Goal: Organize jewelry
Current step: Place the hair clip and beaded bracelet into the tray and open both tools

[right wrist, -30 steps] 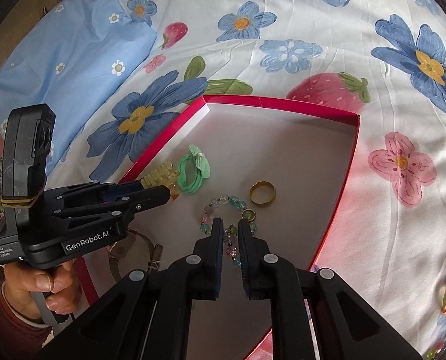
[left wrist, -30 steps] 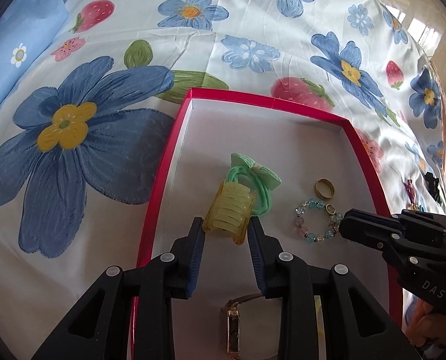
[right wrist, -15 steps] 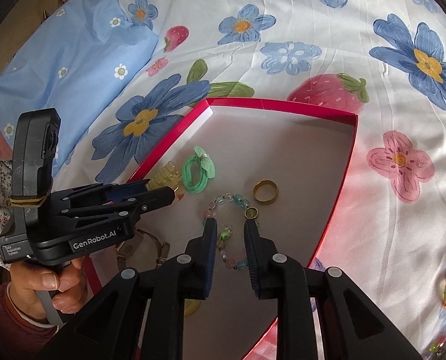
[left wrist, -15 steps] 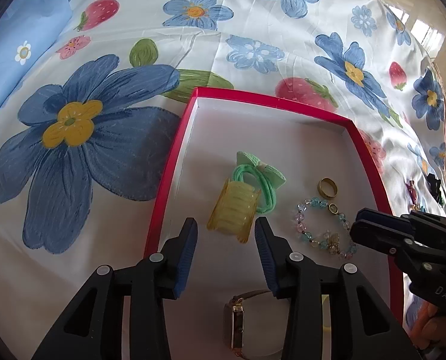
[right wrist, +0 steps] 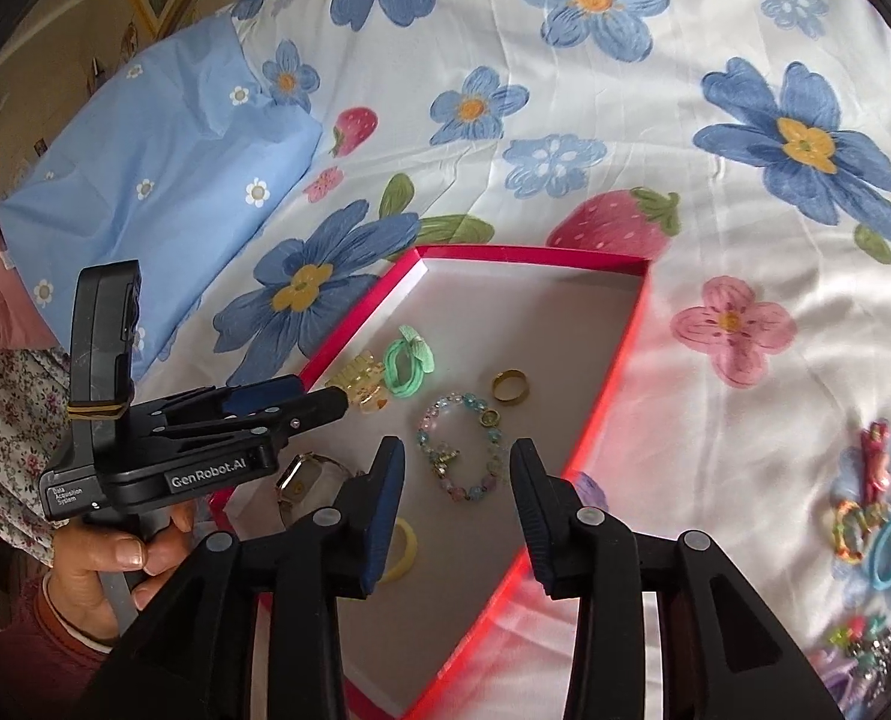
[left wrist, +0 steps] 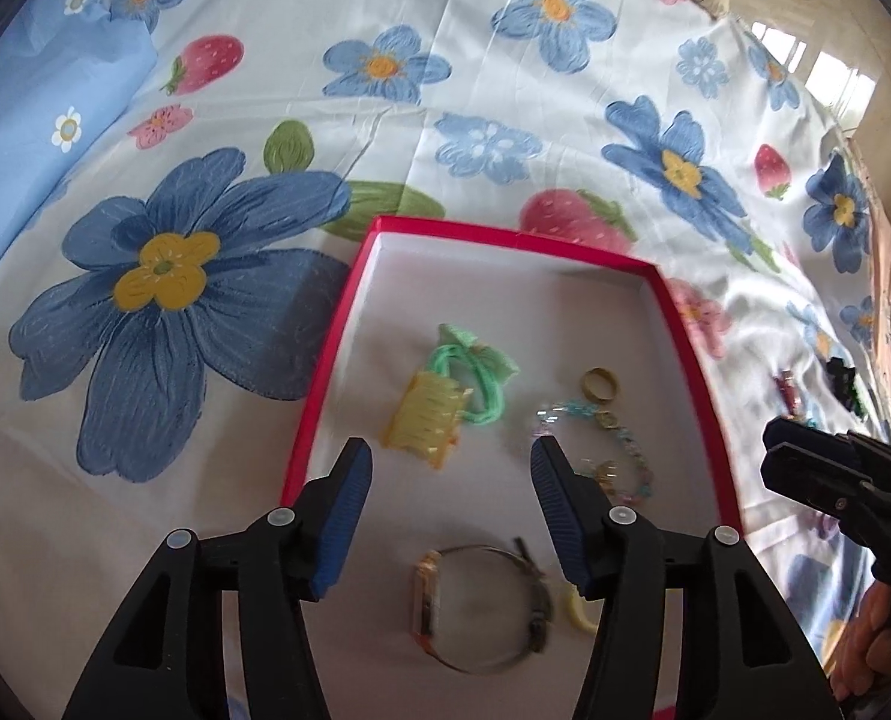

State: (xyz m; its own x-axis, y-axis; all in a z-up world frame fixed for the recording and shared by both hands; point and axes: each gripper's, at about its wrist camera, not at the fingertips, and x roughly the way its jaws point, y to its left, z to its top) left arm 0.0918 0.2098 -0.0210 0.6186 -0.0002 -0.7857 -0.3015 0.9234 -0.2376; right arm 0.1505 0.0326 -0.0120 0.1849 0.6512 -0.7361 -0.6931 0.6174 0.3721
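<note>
A red-rimmed tray [left wrist: 319,384] [right wrist: 610,402] lies on the flowered bedsheet. In it lie a yellow hair claw [left wrist: 424,420] [right wrist: 361,387], a green hair tie [left wrist: 475,369] [right wrist: 406,363], a gold ring [left wrist: 598,384] [right wrist: 511,387], a beaded bracelet [left wrist: 601,450] [right wrist: 460,450], a watch [left wrist: 481,606] [right wrist: 301,477] and a yellow band [left wrist: 577,609] [right wrist: 400,546]. My left gripper [left wrist: 451,456] is open and empty, just short of the claw. My right gripper [right wrist: 457,456] is open and empty above the bracelet.
More loose jewelry and hair ties [right wrist: 871,510] lie on the sheet to the right of the tray, also seen in the left wrist view [left wrist: 790,393]. A blue pillow [right wrist: 157,168] lies at the far left.
The left gripper let go of the yellow claw and the right let go of the bracelet. Both opened wide and drew back from the tray.
</note>
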